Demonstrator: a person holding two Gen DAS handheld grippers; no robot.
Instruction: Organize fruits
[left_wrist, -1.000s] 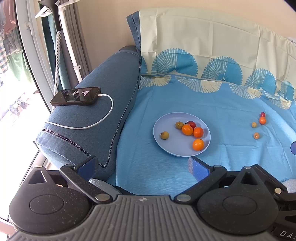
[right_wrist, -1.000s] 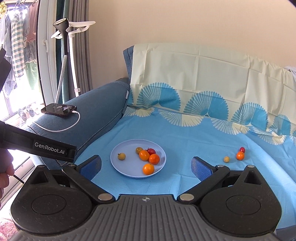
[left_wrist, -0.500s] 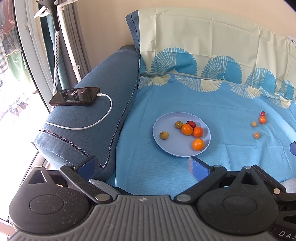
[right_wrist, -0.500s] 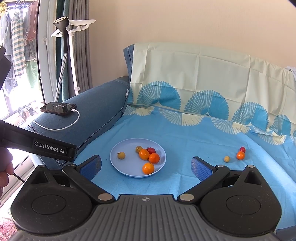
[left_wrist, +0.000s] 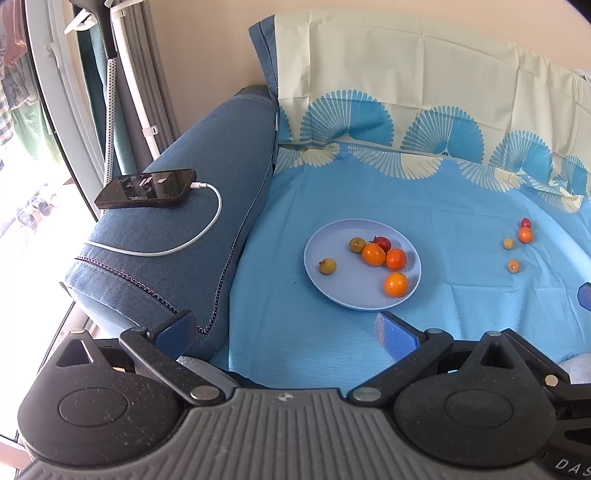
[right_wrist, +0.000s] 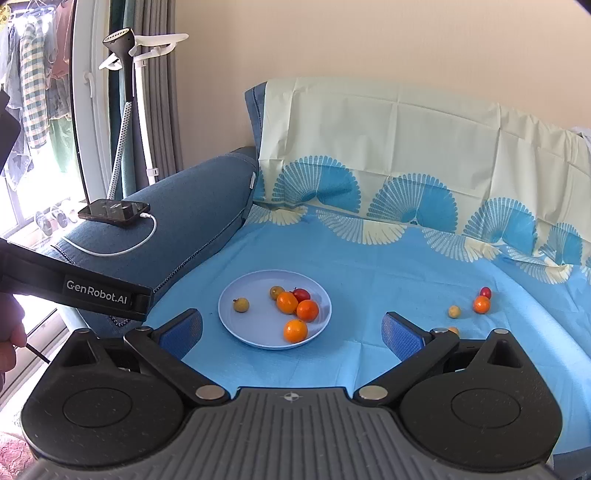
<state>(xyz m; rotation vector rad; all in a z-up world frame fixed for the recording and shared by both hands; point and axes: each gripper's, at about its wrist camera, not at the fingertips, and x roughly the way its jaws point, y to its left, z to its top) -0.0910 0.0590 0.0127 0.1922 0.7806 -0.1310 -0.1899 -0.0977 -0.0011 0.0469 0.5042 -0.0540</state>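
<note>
One loose fruit, the small yellow-orange one (right_wrist: 453, 330) nearest the camera, is half hidden behind the right finger of the right gripper (right_wrist: 291, 330) in the right wrist view; it is seen whole in the left wrist view. The near edge of the sofa is covered by both gripper bodies. At the far right edge of the left wrist view a blue pad is cut off by the frame, and little of it can be made out. A black bar marked GenRobot.AI (right_wrist: 96, 292) crosses the left of the right wrist view and hides part of the armrest (left_wrist: 192, 229).

A pale blue plate (left_wrist: 354, 295) is set on the blue patterned cloth (left_wrist: 443, 206) spread over the sofa seat. Six small fruits are held in it: three orange ones (left_wrist: 395, 284), a red one (left_wrist: 382, 243) touching them on the far side, and two dull yellow-green ones (left_wrist: 327, 266), one of them apart toward the left rim. Four more fruits (left_wrist: 525, 235) are scattered on the cloth well to the right of the plate: a red and an orange one touching, and two small yellowish ones nearer.

The left gripper (left_wrist: 286, 328) is seen spread wide with nothing between its fingers. The right gripper is likewise spread wide and holds nothing. Both are kept near the viewer, short of the plate.

A black phone (left_wrist: 146, 188) with a white cable (left_wrist: 192, 243) is laid on the armrest at the left.
</note>
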